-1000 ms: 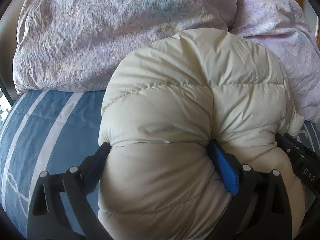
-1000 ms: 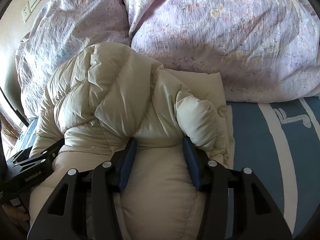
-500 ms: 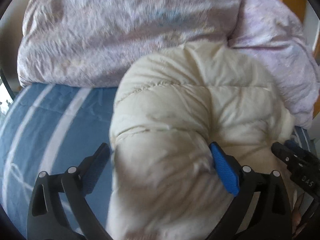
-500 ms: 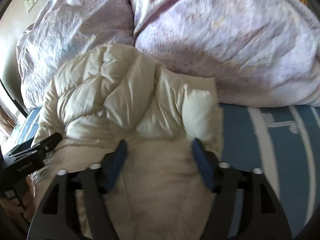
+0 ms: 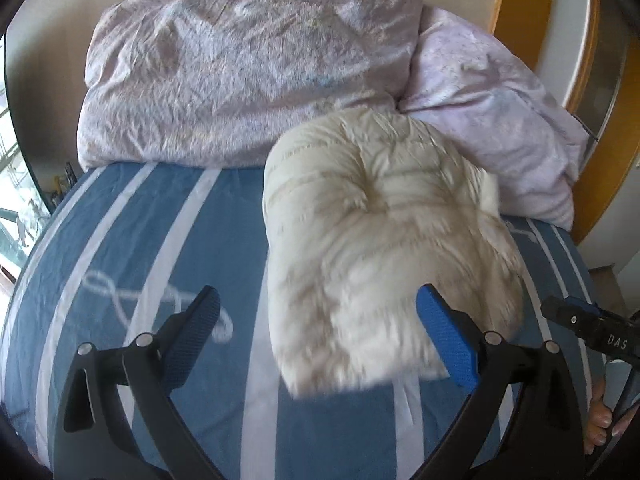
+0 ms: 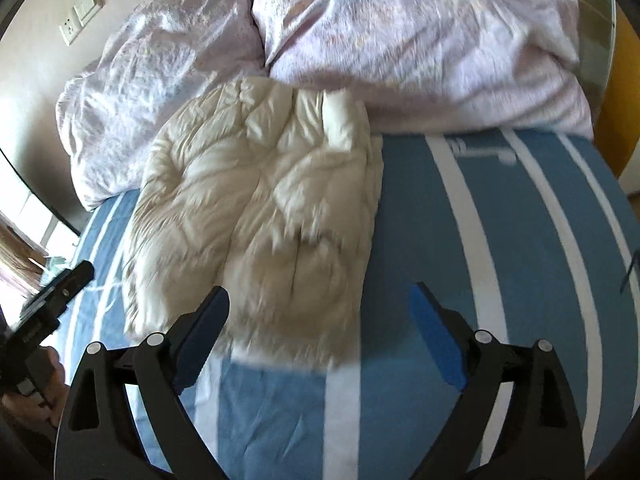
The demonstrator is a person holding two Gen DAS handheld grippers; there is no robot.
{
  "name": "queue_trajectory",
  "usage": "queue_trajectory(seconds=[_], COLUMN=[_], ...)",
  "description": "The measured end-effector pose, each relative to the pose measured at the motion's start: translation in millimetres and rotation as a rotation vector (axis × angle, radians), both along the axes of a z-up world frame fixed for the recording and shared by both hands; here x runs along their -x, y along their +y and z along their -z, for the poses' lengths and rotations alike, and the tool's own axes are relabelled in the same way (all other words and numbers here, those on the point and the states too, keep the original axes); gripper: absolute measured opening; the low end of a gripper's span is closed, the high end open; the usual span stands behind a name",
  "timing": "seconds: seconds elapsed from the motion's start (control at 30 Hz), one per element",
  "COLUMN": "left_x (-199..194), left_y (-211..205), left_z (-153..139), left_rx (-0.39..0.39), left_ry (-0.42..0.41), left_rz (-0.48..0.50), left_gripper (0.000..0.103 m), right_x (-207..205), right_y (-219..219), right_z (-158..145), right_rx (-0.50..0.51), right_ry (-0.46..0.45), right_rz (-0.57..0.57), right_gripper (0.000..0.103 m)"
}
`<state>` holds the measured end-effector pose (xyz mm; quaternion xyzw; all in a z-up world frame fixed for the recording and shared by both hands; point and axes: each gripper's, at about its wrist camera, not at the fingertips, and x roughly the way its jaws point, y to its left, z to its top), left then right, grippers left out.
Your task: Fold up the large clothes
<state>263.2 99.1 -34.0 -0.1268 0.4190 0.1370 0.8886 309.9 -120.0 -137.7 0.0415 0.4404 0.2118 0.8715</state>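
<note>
Jacket: cream quilted puffer jacket (image 5: 384, 240), folded into a thick bundle, lying on the bed (image 5: 160, 240). Its far end touches the pillows; its near edge is just beyond my tools.

Bed: blue sheet with white stripes. All places below are given relative to the jacket.

Pillows: two crumpled lilac pillows (image 5: 240, 80) behind the jacket, against the wall.

Left tool: my left tool (image 5: 320, 340) is wide open and grips nothing. Its right pad overlaps the jacket's near right corner in view; whether it touches I cannot tell. Its left pad is over bare sheet to the jacket's left.

Right tool: my right tool (image 6: 320, 336) has just been opening its jaws and now stands wide, with nothing held. The jacket's near edge shows just beyond the gap between the pads, not pressed by them.

Handling, my judgement: light, soft and springy. The padding likely pushes folds back open, and the smooth shell probably slips, so a shallow pinch may slide off.

Where to hold, my judgement: along a stitched seam or the near folded edge, one tool toward each corner, biting through all layers.

Writing: "DAS" in white on the right tool's body, seen right of the jacket from the left camera. The print on the left tool's body is too blurred to read.

Wall: light switch and socket (image 6: 80, 20) above and left of the jacket.
</note>
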Motion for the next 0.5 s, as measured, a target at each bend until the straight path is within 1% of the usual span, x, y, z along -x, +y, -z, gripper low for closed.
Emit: queue_trajectory(seconds=[0.13,0.27,0.5], left_x=[31,59,86], left_y=[-10,-18,-34], left_z=[-1,-6,-17], left_rx=[0.028,0.049,0.084], left_ry=[0.019,0.026,0.018], left_rz=[0.002,0.007,0.024], left_gripper=[0.098,0.098,0.098], right_x=[28,50,82], right_y=[-6,-7,-15], right_z=[0,0,-2], right_rx=[-0.004,0.014,0.016], right_ry=[0.013,0.03,0.044], right_rz=[-0.023,-0.049,-0.07], right_gripper=[0.093,0.093,0.093])
